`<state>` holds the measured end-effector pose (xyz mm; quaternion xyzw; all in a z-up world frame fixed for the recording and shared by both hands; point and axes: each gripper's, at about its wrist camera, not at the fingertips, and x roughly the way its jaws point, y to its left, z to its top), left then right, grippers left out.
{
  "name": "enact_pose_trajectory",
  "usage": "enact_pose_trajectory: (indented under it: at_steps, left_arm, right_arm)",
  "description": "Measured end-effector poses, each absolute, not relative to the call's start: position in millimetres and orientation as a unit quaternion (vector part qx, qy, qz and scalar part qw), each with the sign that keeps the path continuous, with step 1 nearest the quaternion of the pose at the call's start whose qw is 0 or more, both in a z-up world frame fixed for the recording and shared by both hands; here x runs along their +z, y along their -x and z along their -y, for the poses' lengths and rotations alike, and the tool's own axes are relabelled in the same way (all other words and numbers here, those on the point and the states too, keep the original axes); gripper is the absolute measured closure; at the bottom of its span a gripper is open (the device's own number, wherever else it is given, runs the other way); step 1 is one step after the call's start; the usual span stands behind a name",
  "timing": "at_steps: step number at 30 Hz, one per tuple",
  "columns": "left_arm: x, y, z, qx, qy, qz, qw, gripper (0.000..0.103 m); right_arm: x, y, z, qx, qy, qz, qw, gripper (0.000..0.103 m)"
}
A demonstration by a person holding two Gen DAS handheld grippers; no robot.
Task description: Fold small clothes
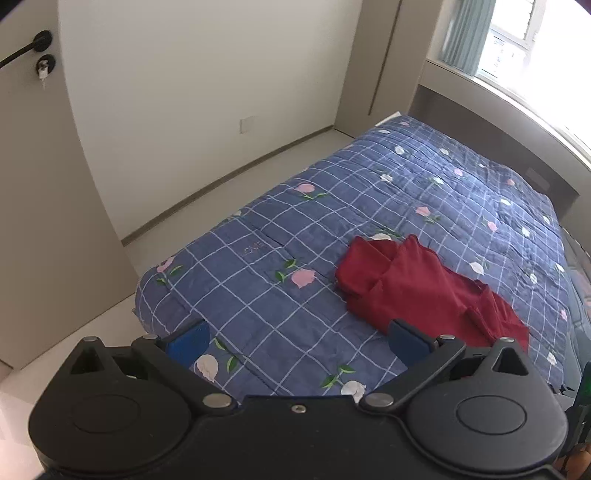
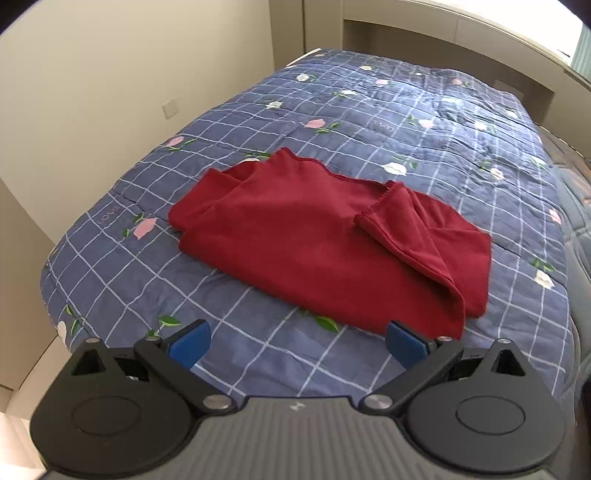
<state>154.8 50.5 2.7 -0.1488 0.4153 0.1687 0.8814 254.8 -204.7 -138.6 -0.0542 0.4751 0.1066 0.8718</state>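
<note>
A dark red garment (image 2: 314, 240) lies crumpled and partly doubled over on the blue checked quilt (image 2: 369, 110), with one flap turned over at its right side. It also shows in the left wrist view (image 1: 417, 291), to the right of centre. My left gripper (image 1: 299, 343) is open and empty, above the near end of the bed, left of the garment. My right gripper (image 2: 299, 341) is open and empty, just short of the garment's near edge. Both have blue pads.
The bed's left edge drops to a pale floor (image 1: 240, 188) beside a white wall. A door with a black handle (image 1: 29, 48) stands at the far left. A window (image 1: 517, 33) and a headboard ledge (image 2: 443, 29) lie beyond the bed.
</note>
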Motion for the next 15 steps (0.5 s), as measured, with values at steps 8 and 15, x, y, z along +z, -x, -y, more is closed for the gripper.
enact_pose_trajectory:
  at_steps: [8,15]
  left_arm:
    - [-5,-150,-56,0.136,0.123,-0.426,0.886,0.001]
    - [-27,-163,-55,0.107,0.111,-0.448,0.880,0.001]
  right_arm:
    - [-140,-227,206,0.077,0.050,-0.466,0.880,0.000]
    - [-142,-214,212,0.064,0.065,-0.466,0.880,0.000]
